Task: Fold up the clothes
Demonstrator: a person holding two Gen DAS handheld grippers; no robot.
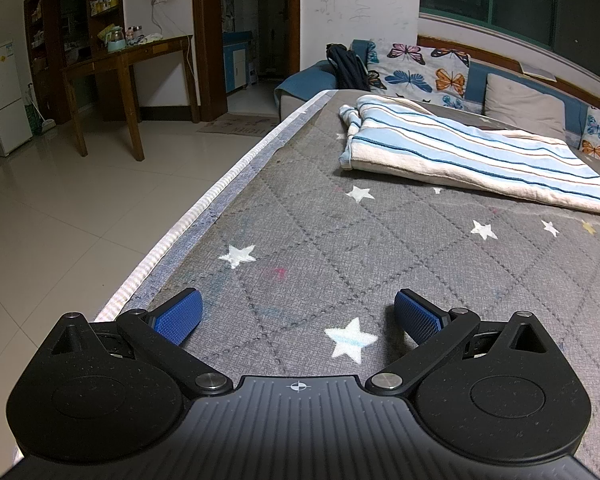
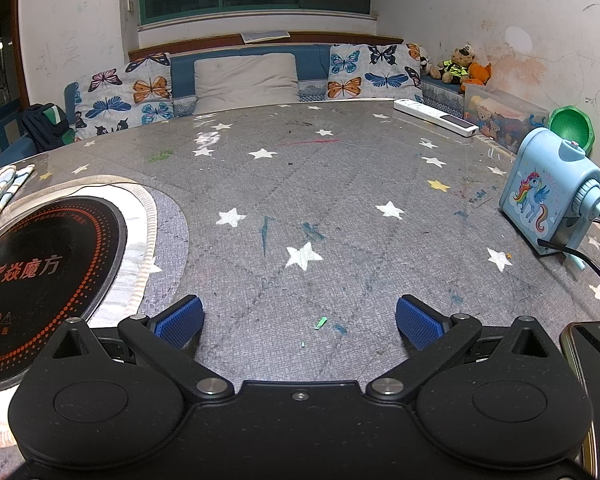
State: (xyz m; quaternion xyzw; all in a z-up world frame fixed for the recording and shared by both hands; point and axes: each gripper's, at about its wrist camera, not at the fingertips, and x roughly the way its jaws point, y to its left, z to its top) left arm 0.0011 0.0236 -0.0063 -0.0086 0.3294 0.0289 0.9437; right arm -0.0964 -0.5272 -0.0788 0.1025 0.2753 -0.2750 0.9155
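Poised low over a grey quilted table cover (image 1: 340, 208) printed with white stars: left gripper (image 1: 296, 316), blue-padded fingers (image 1: 178, 316) spread wide and holding nothing. Farther off and to the right, well apart from those fingers, a striped blue-and-white cloth (image 1: 472, 152), loosely folded, lying flat with its far end bunched. Beyond it, butterfly-print cushions (image 1: 416, 68) along a blue bench under a dark window. Off the left edge, pale floor tiles (image 1: 60, 200), a wooden desk (image 1: 128, 60) and a white fridge (image 1: 4, 96).

Right gripper (image 2: 300, 320) likewise splayed and empty above the same starred surface (image 2: 320, 200), marked with pen scribbles. At near left, a round black induction hob (image 2: 40, 272) set in a pale ring, with a corner of the striped cloth (image 2: 0, 192) just beyond. At right, a pale blue unicorn pencil sharpener (image 2: 552, 204); at far right, a white power strip (image 2: 436, 116), a clear toy box (image 2: 504, 112), a green bowl (image 2: 572, 128) and plush toys (image 2: 460, 64). At near right, the edge of a phone (image 2: 596, 360).
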